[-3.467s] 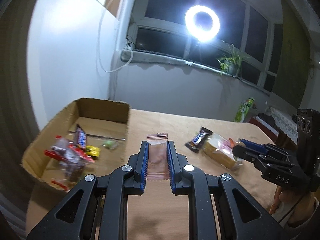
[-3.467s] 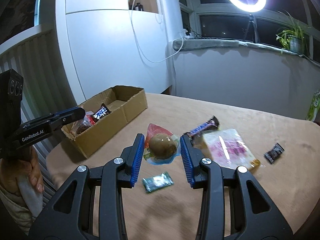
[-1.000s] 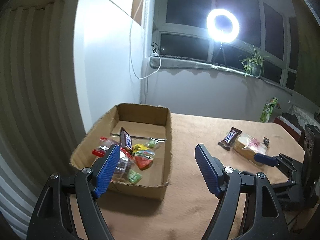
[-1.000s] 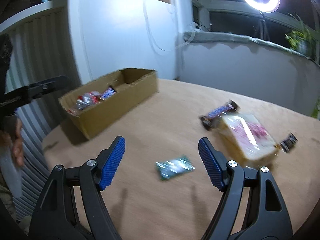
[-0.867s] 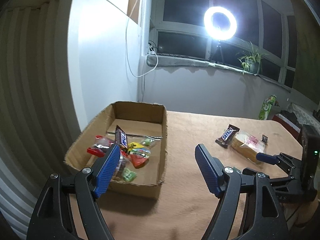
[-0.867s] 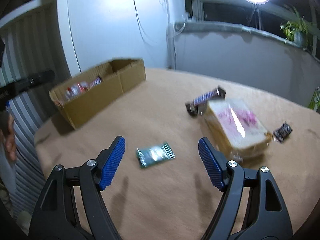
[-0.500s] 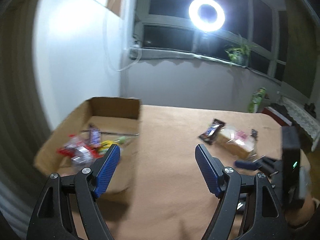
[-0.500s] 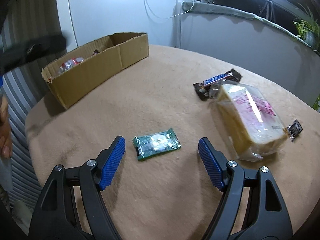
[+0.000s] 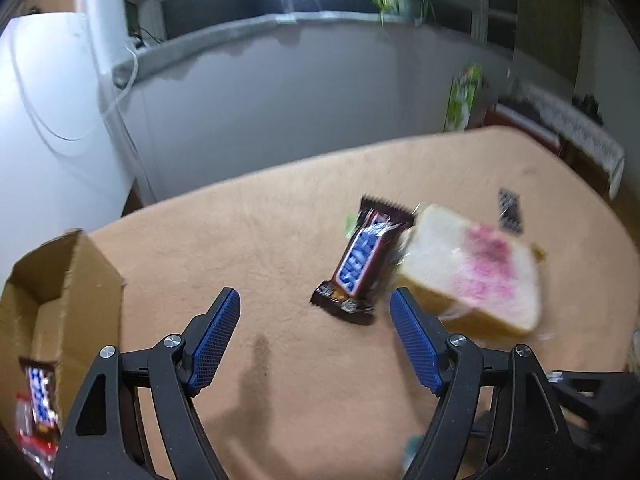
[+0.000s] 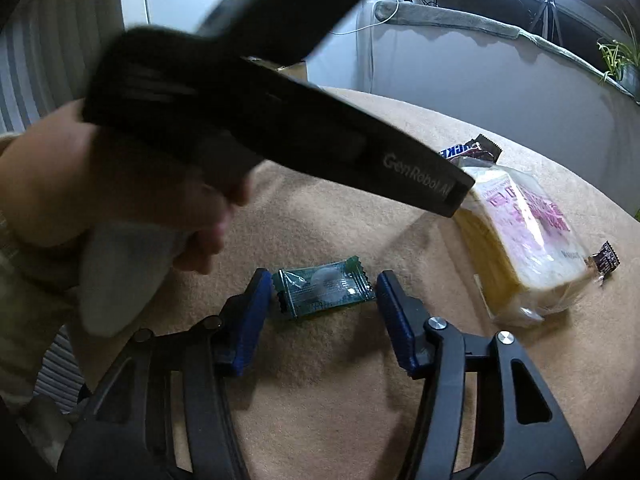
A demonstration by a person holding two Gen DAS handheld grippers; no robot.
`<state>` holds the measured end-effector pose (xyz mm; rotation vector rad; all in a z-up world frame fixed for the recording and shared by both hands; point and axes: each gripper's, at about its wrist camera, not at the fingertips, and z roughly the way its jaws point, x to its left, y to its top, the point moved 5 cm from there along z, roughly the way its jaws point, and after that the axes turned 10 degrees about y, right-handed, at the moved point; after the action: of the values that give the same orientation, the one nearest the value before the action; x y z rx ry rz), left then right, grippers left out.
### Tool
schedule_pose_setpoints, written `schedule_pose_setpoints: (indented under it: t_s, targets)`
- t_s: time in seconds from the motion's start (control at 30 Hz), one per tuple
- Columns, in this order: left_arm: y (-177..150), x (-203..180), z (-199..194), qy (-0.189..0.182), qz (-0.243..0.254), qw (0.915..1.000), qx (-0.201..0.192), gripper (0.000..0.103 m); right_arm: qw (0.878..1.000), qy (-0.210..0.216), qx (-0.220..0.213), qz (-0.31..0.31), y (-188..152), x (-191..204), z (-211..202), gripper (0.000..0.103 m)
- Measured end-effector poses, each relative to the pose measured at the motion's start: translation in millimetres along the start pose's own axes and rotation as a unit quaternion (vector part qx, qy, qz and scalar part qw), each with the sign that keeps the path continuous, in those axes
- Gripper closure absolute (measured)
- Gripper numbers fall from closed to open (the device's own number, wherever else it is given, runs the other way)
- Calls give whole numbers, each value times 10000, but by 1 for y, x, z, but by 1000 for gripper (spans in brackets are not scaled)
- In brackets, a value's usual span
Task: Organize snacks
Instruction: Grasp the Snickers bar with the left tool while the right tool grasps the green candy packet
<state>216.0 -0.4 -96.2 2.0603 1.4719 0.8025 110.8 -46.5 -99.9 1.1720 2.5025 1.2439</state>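
My left gripper (image 9: 314,316) is open and empty above the tan tablecloth. A brown and blue Snickers bar (image 9: 362,260) lies just beyond its right finger. My right gripper (image 10: 324,300) is open, low over the table, with a small green wrapped candy (image 10: 324,290) lying between its blue pads (image 10: 394,320). The candy rests on the cloth. The left gripper's black body (image 10: 280,132) crosses the right wrist view above it.
A bagged loaf of sliced bread (image 9: 476,272) with pink print lies right of the Snickers, also in the right wrist view (image 10: 520,240). A small dark packet (image 9: 510,210) lies beyond it. The cardboard box (image 9: 60,280) holding snacks sits at the left. The table edge curves at the right.
Both grippers released their earlier snacks and opened. The left gripper swung right from the box toward the Snickers bar. The right gripper dropped down around the green candy.
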Motion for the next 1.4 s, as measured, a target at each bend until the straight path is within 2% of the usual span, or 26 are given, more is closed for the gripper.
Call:
schedule_pose_setpoints:
  t_s: [0.2, 0.33, 0.37, 0.4, 0.43, 0.47, 0.5, 0.6, 0.67, 0.73, 0.93, 1.13, 1.27, 1.3, 1.33, 1.4]
  targets:
    - [9, -2, 11, -173, 171, 9997, 24, 24, 10000, -7, 3, -33, 0, 3, 1, 46]
    - [14, -11, 25, -338, 311, 9988, 150, 26, 10000, -5, -18, 39, -2, 1, 1, 52]
    - [14, -13, 30, -382, 339, 9984, 234, 33, 10000, -23, -38, 68, -2, 1, 1, 54]
    - [12, -18, 37, -488, 377, 9975, 336, 45, 9999, -33, -53, 93, -3, 1, 0, 56]
    - [12, -20, 39, -534, 383, 9973, 332, 45, 9999, -24, -67, 108, -3, 0, -2, 58]
    - [12, -21, 36, -566, 375, 9972, 316, 54, 9999, -19, -78, 122, -4, 0, -3, 59]
    - [12, -22, 33, -629, 384, 9968, 304, 68, 9999, -18, -80, 124, -4, 0, -3, 60]
    - [11, -22, 31, -584, 386, 9971, 288, 72, 9999, -26, -90, 100, -5, 2, -4, 63]
    - [9, -21, 28, -612, 327, 9972, 278, 74, 9999, -26, -108, 110, -5, 1, -5, 69]
    - [7, -17, 26, -604, 236, 9976, 251, 74, 9998, -3, -139, 114, -6, 1, -6, 92]
    - [0, -4, 10, -464, -78, 9989, 67, 74, 9998, 7, -158, 106, -8, 1, -8, 93]
    - [-12, 21, -27, -226, -558, 9977, -298, 74, 9998, 39, -190, 64, -11, 6, -10, 94]
    - [-25, 34, -36, -222, -775, 9964, -249, 74, 9997, 217, -131, -3, -13, 7, -11, 92]
    - [-29, 36, -36, -209, -800, 9963, -247, 74, 9996, 256, -138, 14, -13, 6, -12, 83]
    - [-32, 37, -36, -208, -833, 9961, -226, 74, 9995, 260, -168, 27, -14, 8, -14, 68]
    - [-37, 39, -37, -169, -900, 9955, -240, 74, 9997, 126, -206, -63, -14, 14, -18, 52]
